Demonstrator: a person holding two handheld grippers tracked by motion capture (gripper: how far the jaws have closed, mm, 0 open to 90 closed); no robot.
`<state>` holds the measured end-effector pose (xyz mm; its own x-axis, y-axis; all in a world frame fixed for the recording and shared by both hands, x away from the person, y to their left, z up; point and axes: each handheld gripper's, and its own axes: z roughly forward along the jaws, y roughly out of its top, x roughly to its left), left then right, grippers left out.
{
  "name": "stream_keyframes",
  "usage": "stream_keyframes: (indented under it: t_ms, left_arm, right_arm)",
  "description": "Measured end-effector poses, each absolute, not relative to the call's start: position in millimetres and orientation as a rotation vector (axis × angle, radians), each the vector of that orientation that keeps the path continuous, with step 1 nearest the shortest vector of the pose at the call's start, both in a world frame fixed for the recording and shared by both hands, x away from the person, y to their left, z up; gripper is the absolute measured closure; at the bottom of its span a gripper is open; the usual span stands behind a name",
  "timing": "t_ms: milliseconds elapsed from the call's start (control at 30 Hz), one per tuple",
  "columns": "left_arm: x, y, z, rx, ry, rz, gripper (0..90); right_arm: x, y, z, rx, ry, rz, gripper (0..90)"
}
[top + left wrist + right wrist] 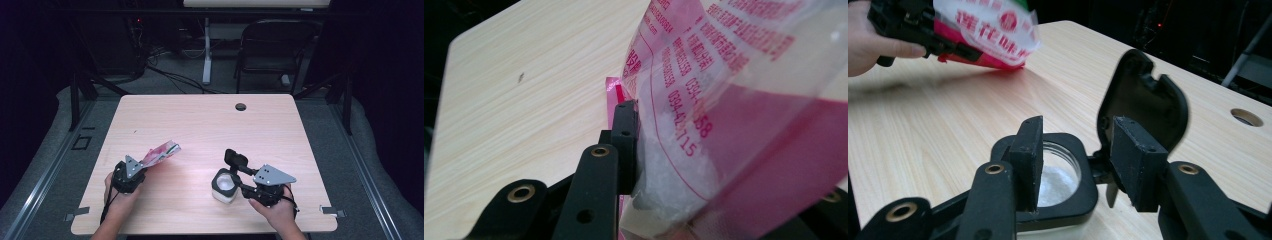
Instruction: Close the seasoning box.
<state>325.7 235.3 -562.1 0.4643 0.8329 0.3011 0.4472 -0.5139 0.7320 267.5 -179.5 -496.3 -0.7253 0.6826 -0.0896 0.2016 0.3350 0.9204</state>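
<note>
left gripper [141,167] clamping a pink bag [161,152] above the table [200,120], right gripper [1078,160] open, jaws around a lidded jar [224,186]

Dark rm; grey floor [165,85], black chair [272,47] behind, cables [170,75], white desk leg [206,50].

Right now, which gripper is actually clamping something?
The left gripper: its jaws pinch the pink-and-clear bag, lifted off the table. The right gripper stands open around the open-lidded jar, pads apparently not pressing.
</note>
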Motion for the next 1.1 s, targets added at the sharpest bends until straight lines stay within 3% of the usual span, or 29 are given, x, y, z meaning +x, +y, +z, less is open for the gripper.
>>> stream_keyframes:
  t_ms: [167,1100]
  left_arm:
    - [327,234,-568,2.213,1.031,0.959,75.3]
    - [328,238,-575,2.292,1.005,0.887,68.2]
  right_arm:
    - [269,-186,-496,0.81,2.123,1.374,56.6]
    - [270,-197,-497,0.857,2.101,1.387,56.6]
